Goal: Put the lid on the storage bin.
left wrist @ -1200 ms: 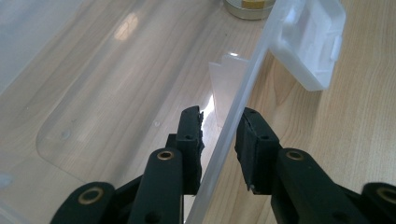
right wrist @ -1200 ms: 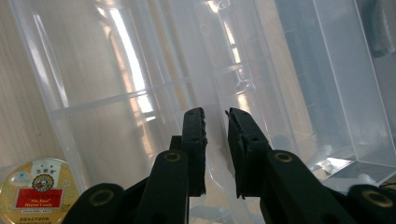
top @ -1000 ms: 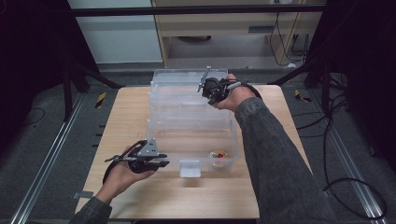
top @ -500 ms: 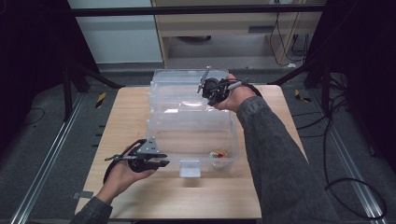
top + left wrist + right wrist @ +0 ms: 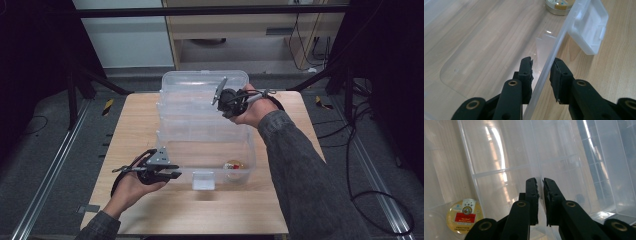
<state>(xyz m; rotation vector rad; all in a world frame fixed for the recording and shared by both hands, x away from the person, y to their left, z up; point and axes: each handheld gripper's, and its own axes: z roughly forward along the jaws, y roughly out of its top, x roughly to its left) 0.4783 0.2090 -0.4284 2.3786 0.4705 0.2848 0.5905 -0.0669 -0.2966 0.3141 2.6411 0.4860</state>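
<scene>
A clear plastic storage box (image 5: pixel 167 145) stands on the wooden table (image 5: pixel 135 115), its clear lid (image 5: pixel 195 82) raised at the far side. My right gripper (image 5: pixel 220 102) is shut on the lid's edge; the thin clear sheet (image 5: pixel 574 157) runs between the jaws of the right gripper (image 5: pixel 541 181). My left gripper (image 5: pixel 175 172) grips the box's near-left wall, and the rim (image 5: pixel 554 47) passes between the jaws of the left gripper (image 5: pixel 541 62). A small round tin (image 5: pixel 234 167) with a yellow and red label (image 5: pixel 465 216) lies inside the box near its front right.
A white latch flap (image 5: pixel 203 180) hangs on the box's front wall, beside my left jaws (image 5: pixel 589 27). Bare table runs along the near edge (image 5: pixel 200 215) and to the left. Dark floor, metal rails and cables surround the table.
The right hand and the lid edge it holds have shifted very slightly toward the near side. The left hand and the box have stayed put.
</scene>
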